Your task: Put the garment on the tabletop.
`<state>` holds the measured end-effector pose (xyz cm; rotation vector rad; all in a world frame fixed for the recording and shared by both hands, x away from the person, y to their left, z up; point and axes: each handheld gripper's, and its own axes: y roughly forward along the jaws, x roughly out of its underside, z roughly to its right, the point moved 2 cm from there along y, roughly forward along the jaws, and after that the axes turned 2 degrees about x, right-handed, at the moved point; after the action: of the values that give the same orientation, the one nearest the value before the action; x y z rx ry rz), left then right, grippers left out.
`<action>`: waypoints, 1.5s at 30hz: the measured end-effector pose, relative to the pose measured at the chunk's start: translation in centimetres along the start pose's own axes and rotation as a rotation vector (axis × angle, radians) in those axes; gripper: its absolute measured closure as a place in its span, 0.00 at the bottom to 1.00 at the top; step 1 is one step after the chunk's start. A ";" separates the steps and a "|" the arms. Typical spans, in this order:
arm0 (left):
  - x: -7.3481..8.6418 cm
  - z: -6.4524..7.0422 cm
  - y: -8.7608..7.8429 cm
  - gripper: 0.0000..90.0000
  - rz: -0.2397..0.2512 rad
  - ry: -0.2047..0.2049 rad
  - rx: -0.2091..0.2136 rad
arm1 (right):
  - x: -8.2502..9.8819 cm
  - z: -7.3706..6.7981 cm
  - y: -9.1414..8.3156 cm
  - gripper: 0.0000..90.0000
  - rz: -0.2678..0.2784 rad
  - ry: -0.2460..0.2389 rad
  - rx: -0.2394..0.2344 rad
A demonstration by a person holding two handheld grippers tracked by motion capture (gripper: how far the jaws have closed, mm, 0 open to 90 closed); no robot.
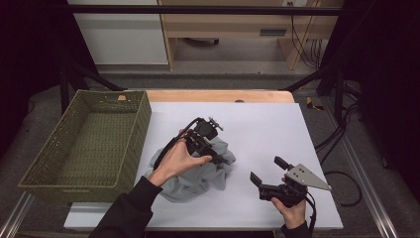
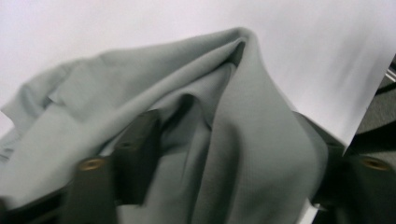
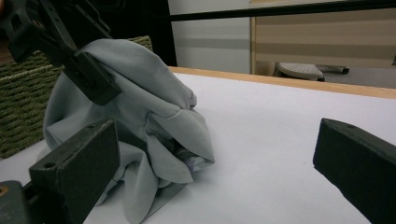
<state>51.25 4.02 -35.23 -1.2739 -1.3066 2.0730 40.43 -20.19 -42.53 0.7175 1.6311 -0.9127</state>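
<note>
Near right: right gripper [image 1: 265,172] hovering over the white surface [image 1: 277,134], fingers apart, holding nothing. Farther left: left gripper [image 1: 222,159] on the crumpled grey cloth [image 1: 198,179], fingers spread, cloth between. Beyond, far left: green basket [image 1: 34,173].

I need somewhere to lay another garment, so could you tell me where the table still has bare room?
The white mat is bare along its far edge and right side, beyond the grey cloth and above the right gripper. The basket at left holds nothing visible. It is crowded at centre-left, where the left gripper sits in the cloth.
</note>
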 end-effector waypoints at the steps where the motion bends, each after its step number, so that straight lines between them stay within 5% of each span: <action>1: 0.0 0.0 -0.3 0.27 0.021 -0.006 0.015 | 0.0 0.0 0.0 0.01 0.001 -0.002 0.000; 6: 0.0 0.0 -1.5 0.15 0.126 -0.028 0.039 | -0.1 -0.1 0.1 0.01 0.015 0.012 -0.006; 16: 1.8 0.1 -4.0 0.12 0.323 -0.030 -0.018 | -0.3 0.0 -0.1 0.01 0.013 -0.001 -0.005; 30: 7.8 -1.3 -6.6 0.10 0.619 -0.074 -0.057 | -0.3 0.1 0.0 0.01 0.010 0.001 0.000; 45: 14.9 -1.7 -6.7 0.07 0.766 -0.100 -0.157 | -0.3 0.4 -0.2 0.01 0.005 -0.003 0.004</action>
<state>43.95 18.66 -37.07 -1.9977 -1.1401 2.5834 40.55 -20.64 -42.23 0.7228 1.6239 -0.9134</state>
